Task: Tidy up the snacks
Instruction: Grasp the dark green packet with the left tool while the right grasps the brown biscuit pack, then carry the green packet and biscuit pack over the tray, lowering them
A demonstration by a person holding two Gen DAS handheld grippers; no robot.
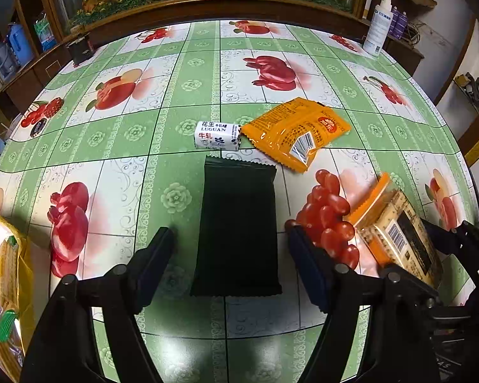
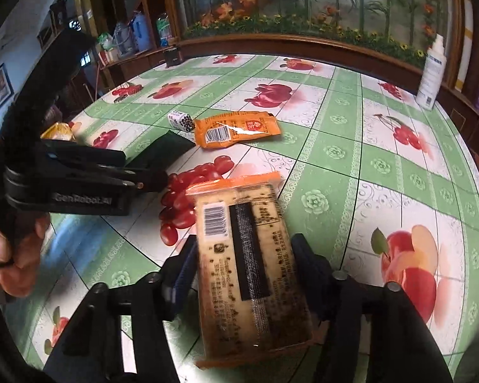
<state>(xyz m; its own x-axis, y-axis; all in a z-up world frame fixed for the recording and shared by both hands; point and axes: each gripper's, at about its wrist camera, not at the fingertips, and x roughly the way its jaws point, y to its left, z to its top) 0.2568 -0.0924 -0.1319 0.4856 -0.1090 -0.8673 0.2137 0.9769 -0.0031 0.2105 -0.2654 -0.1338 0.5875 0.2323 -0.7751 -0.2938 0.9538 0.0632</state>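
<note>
My left gripper (image 1: 230, 239) is open, its fingers on either side of a dark green snack packet (image 1: 238, 226) that lies flat on the table. Beyond it lie a small white peanut-candy pack (image 1: 217, 135) and an orange sachet (image 1: 295, 132). My right gripper (image 2: 244, 252) is shut on a tan and orange cracker packet (image 2: 249, 261), held just above the table; that packet also shows at the right of the left wrist view (image 1: 396, 233). The left gripper, the green packet (image 2: 163, 151), the candy (image 2: 180, 121) and the sachet (image 2: 234, 129) show in the right wrist view.
The table (image 1: 175, 108) has a green and white fruit-print cloth. A yellow bag of snacks (image 1: 4, 284) lies at its left edge. A white spray bottle (image 1: 378, 27) and a dark box (image 1: 79, 48) stand at the far edge, before a wooden cabinet.
</note>
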